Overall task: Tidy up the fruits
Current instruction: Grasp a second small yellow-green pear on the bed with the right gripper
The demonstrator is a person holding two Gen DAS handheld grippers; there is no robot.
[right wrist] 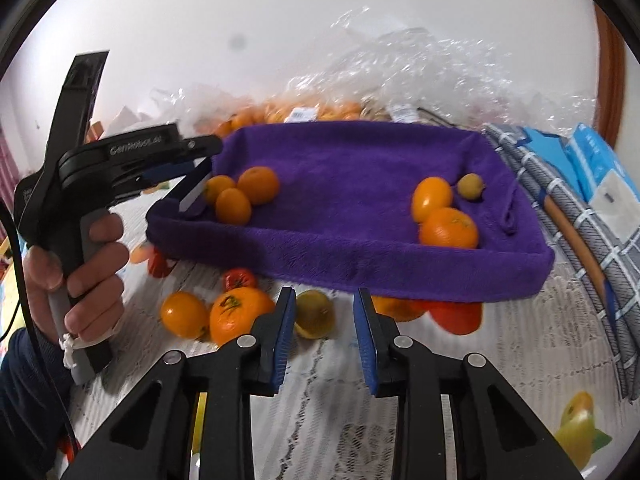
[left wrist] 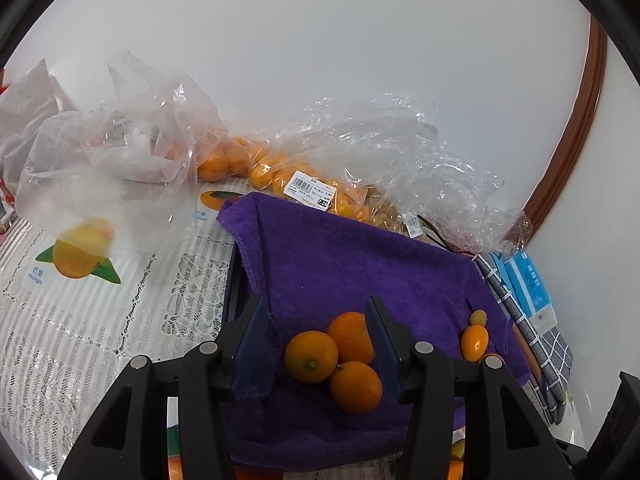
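Observation:
A tray lined with a purple towel (right wrist: 360, 168) holds three small oranges (right wrist: 240, 192) at its left end and an orange (right wrist: 450, 227), an oval kumquat (right wrist: 431, 197) and a small yellowish fruit (right wrist: 470, 186) at its right end. My left gripper (left wrist: 320, 316) is open, its jaws either side of the three oranges (left wrist: 340, 356) just above them; it also shows in the right wrist view (right wrist: 196, 196). My right gripper (right wrist: 325, 300) is open and empty, low over the table in front of the tray, facing a yellow-green fruit (right wrist: 314, 312).
Loose fruit lies on the lace tablecloth before the tray: oranges (right wrist: 236, 312), a small tomato (right wrist: 239, 278), red fruit (right wrist: 456, 316). Clear plastic bags of oranges (left wrist: 304, 184) lie behind the tray. A checked cloth (right wrist: 580, 232) and blue packets (right wrist: 596, 160) are right.

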